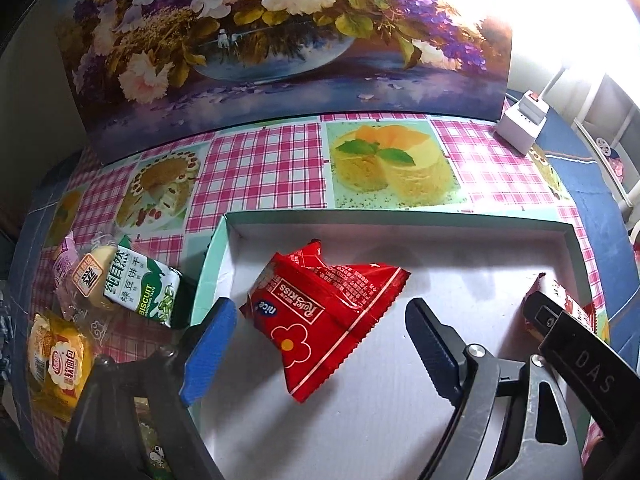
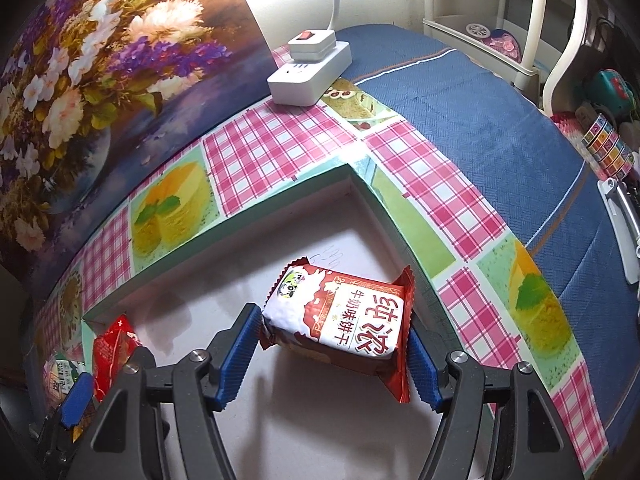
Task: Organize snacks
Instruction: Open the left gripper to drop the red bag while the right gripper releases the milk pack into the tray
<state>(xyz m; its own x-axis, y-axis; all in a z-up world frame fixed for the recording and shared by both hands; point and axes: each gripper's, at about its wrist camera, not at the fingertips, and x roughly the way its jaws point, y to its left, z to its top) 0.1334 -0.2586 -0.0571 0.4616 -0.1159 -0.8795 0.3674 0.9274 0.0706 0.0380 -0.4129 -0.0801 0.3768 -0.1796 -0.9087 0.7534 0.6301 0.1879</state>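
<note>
A shallow mint-walled box (image 1: 216, 248) with a white floor lies on the checked tablecloth; it also shows in the right wrist view (image 2: 256, 220). My left gripper (image 1: 320, 336) is open over the box, its jaws either side of a red Ruier Kiss packet (image 1: 324, 316) that lies on the box floor. My right gripper (image 2: 334, 360) is shut on a red-and-white milk biscuit packet (image 2: 340, 316), held just above the box floor at the box's right end. That packet shows partly in the left wrist view (image 1: 560, 300). The red packet shows in the right wrist view (image 2: 114, 344).
Left of the box lie a green biscuit packet (image 1: 140, 292), a pale snack (image 1: 90, 280) and a yellow bread packet (image 1: 60, 364). A flower painting (image 1: 280, 40) stands behind. A white power strip (image 2: 308, 72) with a lamp sits at the back right, on blue cloth (image 2: 480, 128).
</note>
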